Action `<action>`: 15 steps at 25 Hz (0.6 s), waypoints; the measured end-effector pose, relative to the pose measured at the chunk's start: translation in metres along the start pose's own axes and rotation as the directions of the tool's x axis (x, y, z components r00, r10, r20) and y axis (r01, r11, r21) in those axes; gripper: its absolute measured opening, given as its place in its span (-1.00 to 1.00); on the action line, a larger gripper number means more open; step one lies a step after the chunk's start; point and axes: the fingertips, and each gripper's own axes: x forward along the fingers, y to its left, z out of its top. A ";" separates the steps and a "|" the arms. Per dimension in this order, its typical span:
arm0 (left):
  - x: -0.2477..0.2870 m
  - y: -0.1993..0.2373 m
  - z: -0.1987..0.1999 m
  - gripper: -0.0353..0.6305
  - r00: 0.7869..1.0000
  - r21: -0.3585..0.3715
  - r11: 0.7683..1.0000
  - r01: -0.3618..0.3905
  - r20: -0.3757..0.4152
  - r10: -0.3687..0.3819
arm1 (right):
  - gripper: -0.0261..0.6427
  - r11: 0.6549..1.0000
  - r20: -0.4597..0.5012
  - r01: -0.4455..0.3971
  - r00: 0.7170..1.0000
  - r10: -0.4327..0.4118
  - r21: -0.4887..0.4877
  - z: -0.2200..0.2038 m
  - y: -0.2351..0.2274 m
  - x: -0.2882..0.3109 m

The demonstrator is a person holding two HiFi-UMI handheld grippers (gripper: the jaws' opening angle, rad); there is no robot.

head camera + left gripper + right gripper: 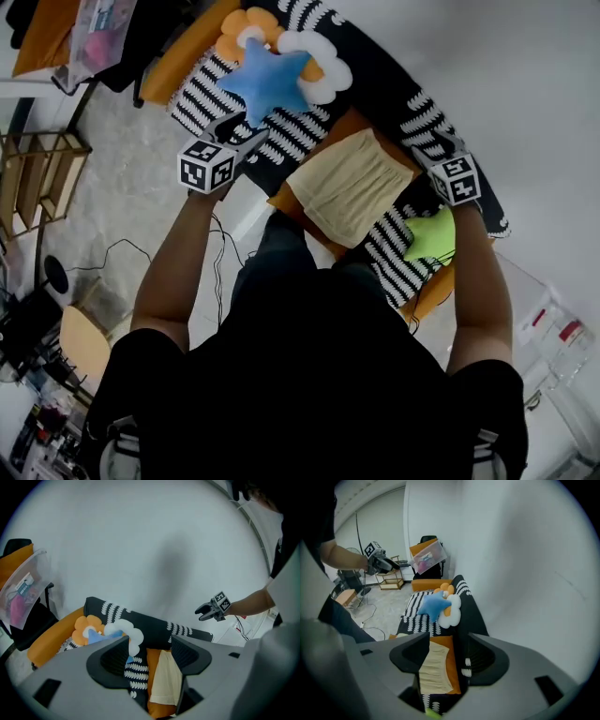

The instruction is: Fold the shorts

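Black sofa with white dash stripes runs diagonally under a pale grey wall and takes most of the head view. The person's dark torso hides the near edge of the seat. Grey floor on the left carries a wooden rack and a loose cable.

Orange cushion lies mid-seat. The cream shorts lie flat on it as a rough rectangle, top side fully in view. Orange shows past them at the far and near corners.

Clutter on the seat:
- Blue star pillow rests on a white cloud pillow and an orange flower pillow, beyond the shorts on the left end.
- Green pillow lies just beside the shorts' near right corner, under the right forearm.

Left gripper: jaws stand wide apart with nothing held. The shorts and cushion show through the gap, well below and untouched. In the head view it sits left of the shorts, close to the star pillow.

Right gripper: jaws also spread wide, pads on nothing. The shorts' gathered waistband shows between them, at a distance. In the head view it sits right of the shorts, above the striped seat and near the green pillow.
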 end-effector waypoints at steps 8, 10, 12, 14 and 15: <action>0.025 -0.004 -0.075 -0.01 0.994 -0.087 0.992 -0.097 -0.049 0.093 | -0.19 0.971 -0.115 -0.152 0.984 0.132 -0.183 -0.034 0.004 0.081; 0.031 -0.006 -0.097 -0.01 0.993 -0.100 0.990 -0.101 -0.078 0.094 | -0.22 0.962 -0.134 -0.179 0.979 0.153 -0.208 -0.038 0.005 0.098; 0.039 -0.008 -0.119 -0.01 0.990 -0.110 0.989 -0.101 -0.107 0.089 | -0.22 0.956 -0.154 -0.199 0.974 0.169 -0.215 -0.042 0.004 0.115; 0.049 -0.007 -0.140 -0.01 0.988 -0.120 0.988 -0.100 -0.132 0.084 | -0.23 0.954 -0.176 -0.217 0.968 0.182 -0.206 -0.050 0.005 0.131; 0.053 -0.006 -0.150 -0.01 0.986 -0.125 0.987 -0.102 -0.145 0.083 | -0.23 0.953 -0.186 -0.225 0.964 0.188 -0.204 -0.054 0.006 0.139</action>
